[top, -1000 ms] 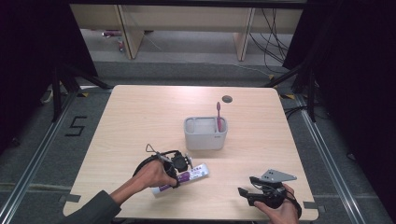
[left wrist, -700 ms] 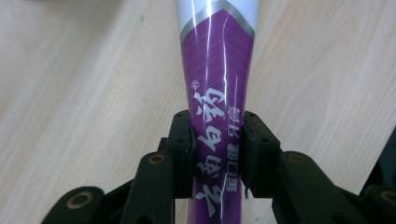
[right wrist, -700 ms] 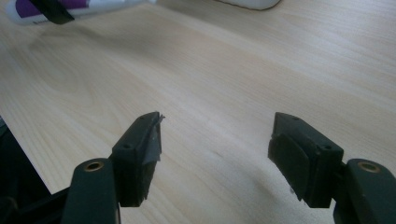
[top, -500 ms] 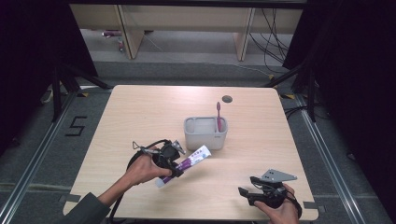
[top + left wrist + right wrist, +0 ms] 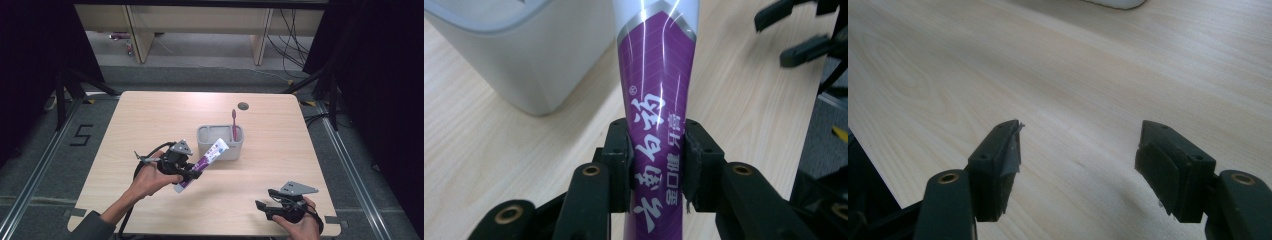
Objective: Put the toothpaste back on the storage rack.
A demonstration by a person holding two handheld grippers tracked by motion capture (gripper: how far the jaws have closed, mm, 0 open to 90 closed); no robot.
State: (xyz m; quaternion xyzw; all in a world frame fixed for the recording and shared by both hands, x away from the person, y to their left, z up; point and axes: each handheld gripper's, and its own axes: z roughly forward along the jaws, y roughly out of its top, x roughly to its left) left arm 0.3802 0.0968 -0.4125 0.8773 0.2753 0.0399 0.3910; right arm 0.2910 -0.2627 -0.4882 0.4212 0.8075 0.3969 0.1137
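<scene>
Purple toothpaste tube (image 5: 202, 164) clamped in left gripper (image 5: 192, 171), lifted toward grey holder (image 5: 219, 143).
Toothbrush (image 5: 233, 125) already inside; tube not yet in; right gripper (image 5: 1078, 165) jaws apart, idle.

left gripper (image 5: 192, 170): carried in the left hand (image 5: 147, 177), raised off the surface, jaws clamped on something held between them, pointed up and to the right | right gripper (image 5: 265, 206): held low in the right hand (image 5: 300, 225), jaws spread wide, nothing gripped
</scene>
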